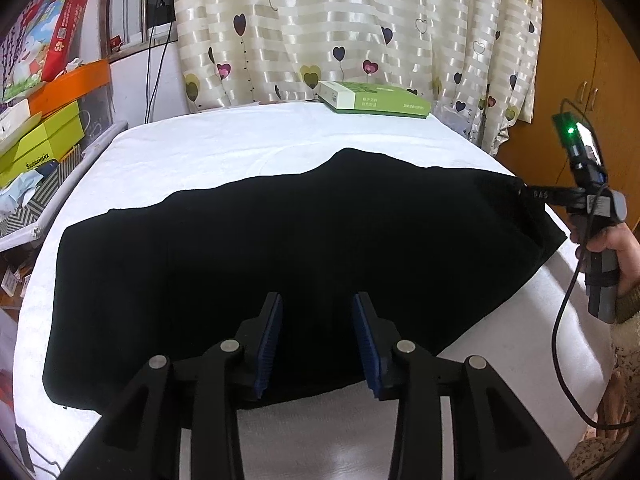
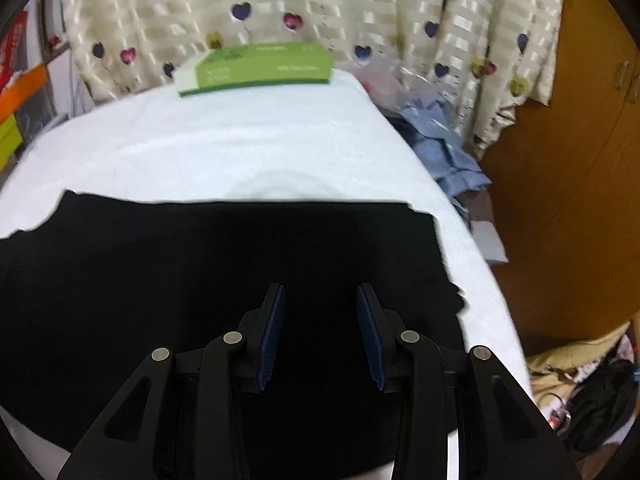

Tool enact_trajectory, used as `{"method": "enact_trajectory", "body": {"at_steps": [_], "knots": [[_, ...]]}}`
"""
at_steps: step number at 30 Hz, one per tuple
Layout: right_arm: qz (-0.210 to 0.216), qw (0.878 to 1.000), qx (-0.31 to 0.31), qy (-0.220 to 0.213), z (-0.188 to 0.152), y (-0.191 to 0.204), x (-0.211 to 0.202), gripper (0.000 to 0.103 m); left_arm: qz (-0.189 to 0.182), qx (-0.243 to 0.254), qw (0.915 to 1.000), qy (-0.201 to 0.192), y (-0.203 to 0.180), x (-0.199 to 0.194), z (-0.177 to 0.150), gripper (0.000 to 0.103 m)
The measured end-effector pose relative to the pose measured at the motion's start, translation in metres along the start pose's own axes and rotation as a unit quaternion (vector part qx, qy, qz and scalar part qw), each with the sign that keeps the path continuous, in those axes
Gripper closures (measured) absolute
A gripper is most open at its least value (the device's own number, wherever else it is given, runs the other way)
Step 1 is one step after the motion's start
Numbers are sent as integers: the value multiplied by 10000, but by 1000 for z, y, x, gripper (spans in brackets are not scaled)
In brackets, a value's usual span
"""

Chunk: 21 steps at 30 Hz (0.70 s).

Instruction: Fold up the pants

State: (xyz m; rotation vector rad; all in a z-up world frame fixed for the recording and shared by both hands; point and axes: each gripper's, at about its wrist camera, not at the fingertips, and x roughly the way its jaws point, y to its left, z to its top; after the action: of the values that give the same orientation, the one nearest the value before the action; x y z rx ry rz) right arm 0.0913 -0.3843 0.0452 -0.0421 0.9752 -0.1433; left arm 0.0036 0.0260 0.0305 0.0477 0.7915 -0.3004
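Black pants (image 1: 280, 240) lie flat across a white-covered table (image 1: 200, 152); they also show in the right wrist view (image 2: 200, 264). My left gripper (image 1: 318, 300) is open and empty above the pants near their front edge. My right gripper (image 2: 320, 292) is open and empty above the right part of the pants. In the left wrist view the right gripper's body (image 1: 588, 200) sits at the pants' right end, held by a hand; its fingertips are hard to make out against the black cloth.
A green box (image 1: 376, 98) lies at the table's far edge before a heart-patterned curtain (image 1: 360, 20). Stacked boxes (image 1: 40, 128) stand to the left. Blue clothing (image 2: 448, 140) lies off the table's right side, near a wooden cabinet (image 2: 580, 180).
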Motion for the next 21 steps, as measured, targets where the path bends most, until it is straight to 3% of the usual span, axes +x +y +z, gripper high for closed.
{"method": "enact_trajectory", "body": {"at_steps": [9, 14, 16, 19, 21], "knots": [[-413, 9981, 424, 141, -50, -69, -39, 65, -129, -66, 9999, -4, 1, 0, 5, 63], [-418, 9954, 844, -171, -57, -94, -62, 65, -255, -1, 9997, -40, -7, 0, 8, 63], [-186, 9947, 911, -433, -48, -91, -69, 65, -293, 62, 9995, -23, -12, 2, 9, 63], [590, 9943, 673, -573, -35, -70, -62, 65, -341, 126, 9993, -6, -18, 4, 13, 63], [923, 9938, 458, -419, -32, -50, -46, 65, -372, 162, 9992, -16, -22, 5, 16, 63]]}}
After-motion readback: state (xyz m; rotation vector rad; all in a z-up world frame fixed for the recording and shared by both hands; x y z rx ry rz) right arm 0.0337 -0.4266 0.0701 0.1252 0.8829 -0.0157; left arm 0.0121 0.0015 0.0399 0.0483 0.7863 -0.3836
